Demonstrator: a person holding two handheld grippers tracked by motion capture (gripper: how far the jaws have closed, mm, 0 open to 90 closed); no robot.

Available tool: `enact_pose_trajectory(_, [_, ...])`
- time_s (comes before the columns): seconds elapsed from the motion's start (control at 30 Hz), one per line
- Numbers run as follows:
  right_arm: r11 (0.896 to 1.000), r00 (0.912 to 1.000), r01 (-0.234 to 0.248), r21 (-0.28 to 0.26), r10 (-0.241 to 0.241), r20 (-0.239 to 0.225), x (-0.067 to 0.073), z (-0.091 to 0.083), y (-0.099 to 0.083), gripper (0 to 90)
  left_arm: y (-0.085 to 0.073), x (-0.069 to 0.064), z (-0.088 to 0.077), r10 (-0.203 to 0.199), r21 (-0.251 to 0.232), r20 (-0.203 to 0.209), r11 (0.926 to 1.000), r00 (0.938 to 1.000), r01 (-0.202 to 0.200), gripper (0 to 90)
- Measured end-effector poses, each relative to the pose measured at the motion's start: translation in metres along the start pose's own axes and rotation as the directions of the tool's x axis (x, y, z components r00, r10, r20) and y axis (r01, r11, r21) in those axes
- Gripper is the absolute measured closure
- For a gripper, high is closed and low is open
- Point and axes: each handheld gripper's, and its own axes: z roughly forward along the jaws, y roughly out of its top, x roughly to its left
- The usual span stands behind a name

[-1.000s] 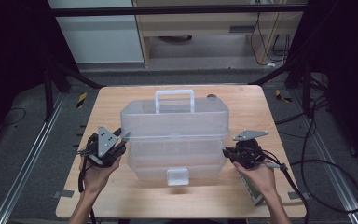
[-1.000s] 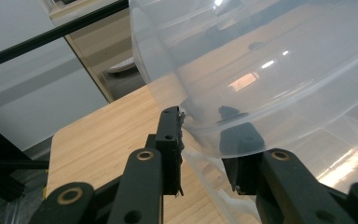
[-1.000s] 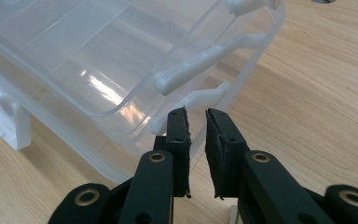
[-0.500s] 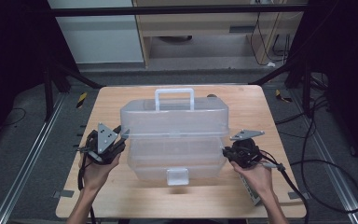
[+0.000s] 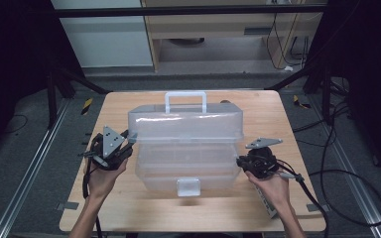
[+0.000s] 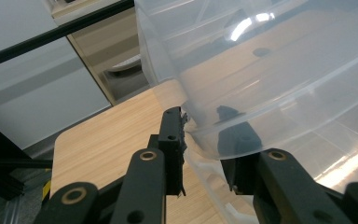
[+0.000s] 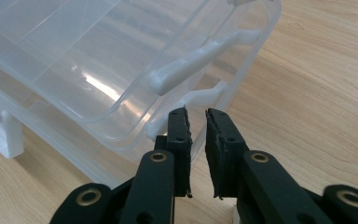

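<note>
At the middle of the wooden counter sits a clear plastic storage box with a white carry handle on its far side and a white latch on its near face. Its lid is raised off the base, tilted, with the near edge lifted.

To the left of the box, the left gripper meets the lid's left end. From the left gripper view, its jaws stand either side of the lid's rim, one outside and one seen through the clear plastic, closed onto that edge.

On the right, the right gripper sits just beside the box's right end, low near the base. The right gripper view shows its jaws nearly closed, a narrow gap between them, holding nothing; their tips lie just short of a white plastic tab on the box's side, below a white hinge arm.

A hand holds each gripper from the near edge.
</note>
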Motion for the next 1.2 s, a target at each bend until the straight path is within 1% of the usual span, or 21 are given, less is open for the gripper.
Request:
enact_pose_trajectory(0.3, [1.000, 1.0000, -0.002, 0.000, 0.002, 0.000, 0.000, 0.000, 0.000, 80.0, 0.005, 0.004, 0.003, -0.005, 0.006, 0.000, 1.0000, 1.0000, 0.005, 71.6])
enact_pose_trajectory(0.33, [1.000, 1.0000, -0.003, 0.000, 0.003, 0.000, 0.000, 0.000, 0.000, 80.0, 0.005, 0.004, 0.004, -0.009, 0.005, -0.001, 0.9999, 1.0000, 0.009, 71.7])
enact_pose_trajectory(0.37, [1.000, 1.0000, -0.003, 0.001, 0.003, 0.000, 0.000, 0.000, 0.000, 80.0, 0.006, 0.004, 0.003, -0.021, 0.013, -0.001, 0.9997, 0.9998, 0.021, 71.7])
enact_pose_trajectory(0.4, [1.000, 1.0000, -0.003, 0.001, 0.003, 0.000, 0.000, 0.000, 0.000, 80.0, 0.006, 0.005, 0.004, -0.013, 0.003, -0.003, 0.9999, 0.9999, 0.013, 71.8])
enact_pose_trajectory(0.47, [1.000, 1.0000, -0.004, 0.001, 0.004, -0.001, 0.000, 0.000, 0.000, 80.0, 0.007, 0.005, 0.004, -0.022, 0.015, -0.002, 0.9996, 0.9997, 0.022, 71.9])
enact_pose_trajectory(0.53, [1.000, 1.0000, -0.002, 0.001, 0.002, 0.000, 0.000, 0.000, 0.000, 80.0, 0.008, 0.006, 0.005, -0.024, 0.015, -0.002, 0.9996, 0.9997, 0.024, 72.0])
enact_pose_trajectory(0.57, [1.000, 1.0000, -0.002, 0.001, 0.002, 0.000, 0.000, 0.000, 0.000, 80.0, 0.009, 0.007, 0.005, -0.015, 0.007, -0.003, 0.9999, 0.9999, 0.015, 72.0])
enact_pose_trajectory(0.6, [1.000, 1.0000, -0.002, 0.000, 0.002, 0.000, 0.000, 0.000, 0.000, 80.1, 0.009, 0.006, 0.005, -0.025, 0.013, -0.004, 0.9996, 0.9997, 0.025, 72.1])
enact_pose_trajectory(0.63, [1.000, 1.0000, -0.001, 0.001, 0.001, 0.000, 0.000, 0.000, 0.000, 80.1, 0.010, 0.007, 0.006, -0.016, 0.004, -0.007, 0.9999, 0.9998, 0.016, 72.1])
enact_pose_trajectory(0.67, [1.000, 1.0000, -0.001, -0.001, 0.001, 0.000, 0.000, 0.000, 0.000, 80.1, 0.010, 0.007, 0.006, -0.029, 0.013, -0.006, 0.9995, 0.9996, 0.029, 72.2])
enact_pose_trajectory(0.7, [1.000, 1.0000, -0.001, 0.001, 0.001, 0.000, 0.000, 0.000, 0.000, 80.1, 0.011, 0.008, 0.007, -0.019, 0.004, -0.007, 0.9998, 0.9998, 0.019, 72.3])
enact_pose_trajectory(0.73, [1.000, 1.0000, -0.002, 0.002, 0.002, 0.000, 0.000, 0.000, 0.000, 80.2, 0.012, 0.008, 0.007, -0.031, 0.012, -0.007, 0.9994, 0.9995, 0.031, 72.3])
enact_pose_trajectory(0.77, [1.000, 1.0000, -0.003, 0.003, 0.003, 0.001, 0.000, 0.000, 0.000, 80.2, 0.013, 0.009, 0.008, -0.020, 0.003, -0.010, 0.9998, 0.9998, 0.020, 72.3])
enact_pose_trajectory(0.8, [1.000, 1.0000, -0.004, 0.004, 0.004, 0.000, 0.000, 0.000, 0.000, 80.2, 0.013, 0.009, 0.008, -0.030, 0.012, -0.009, 0.9995, 0.9995, 0.031, 72.4])
enact_pose_trajectory(1.2, [1.000, 1.0000, -0.002, 0.003, 0.002, -0.004, -0.001, 0.000, 0.000, 80.2, 0.020, 0.015, 0.013, -0.035, 0.004, -0.015, 0.9994, 0.9993, 0.035, 73.2])
